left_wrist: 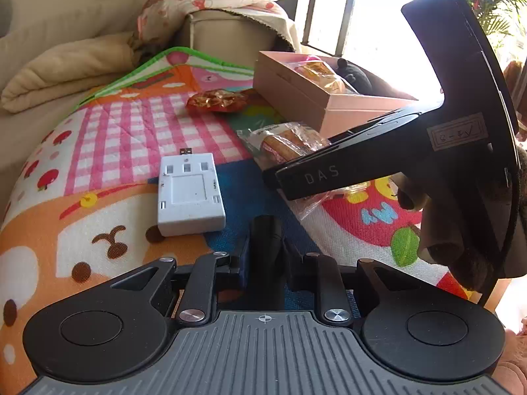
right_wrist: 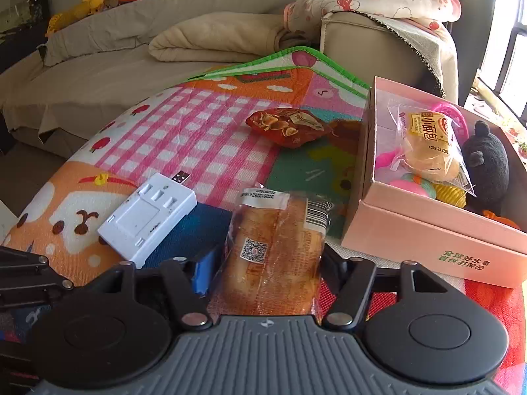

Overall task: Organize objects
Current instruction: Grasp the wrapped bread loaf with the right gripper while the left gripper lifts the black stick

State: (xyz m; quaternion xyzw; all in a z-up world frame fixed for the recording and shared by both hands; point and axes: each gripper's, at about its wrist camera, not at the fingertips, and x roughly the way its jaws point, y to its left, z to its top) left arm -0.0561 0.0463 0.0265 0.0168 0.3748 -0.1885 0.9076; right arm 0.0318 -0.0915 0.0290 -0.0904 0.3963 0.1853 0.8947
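My right gripper [right_wrist: 268, 263] is shut on a wrapped bread loaf [right_wrist: 273, 247], held just above the colourful play mat [right_wrist: 184, 125]. In the left wrist view the right gripper [left_wrist: 296, 177] reaches in from the right over the bread loaf [left_wrist: 286, 143]. My left gripper [left_wrist: 265, 230] is shut and empty, low over the mat [left_wrist: 125, 131], near a white charger [left_wrist: 189, 194]. The charger [right_wrist: 148, 217] lies left of the loaf. A red snack bag [right_wrist: 286, 126] lies farther back; it also shows in the left wrist view [left_wrist: 217, 100]. A pink box [right_wrist: 428, 230] stands right.
The pink box [left_wrist: 296, 95] holds a small bread packet [right_wrist: 428, 141], a black plush toy [right_wrist: 487, 161] and pink and yellow toys. A beige sofa [right_wrist: 131, 52] with folded blankets runs behind the mat. A bright window [left_wrist: 378, 10] is at the right.
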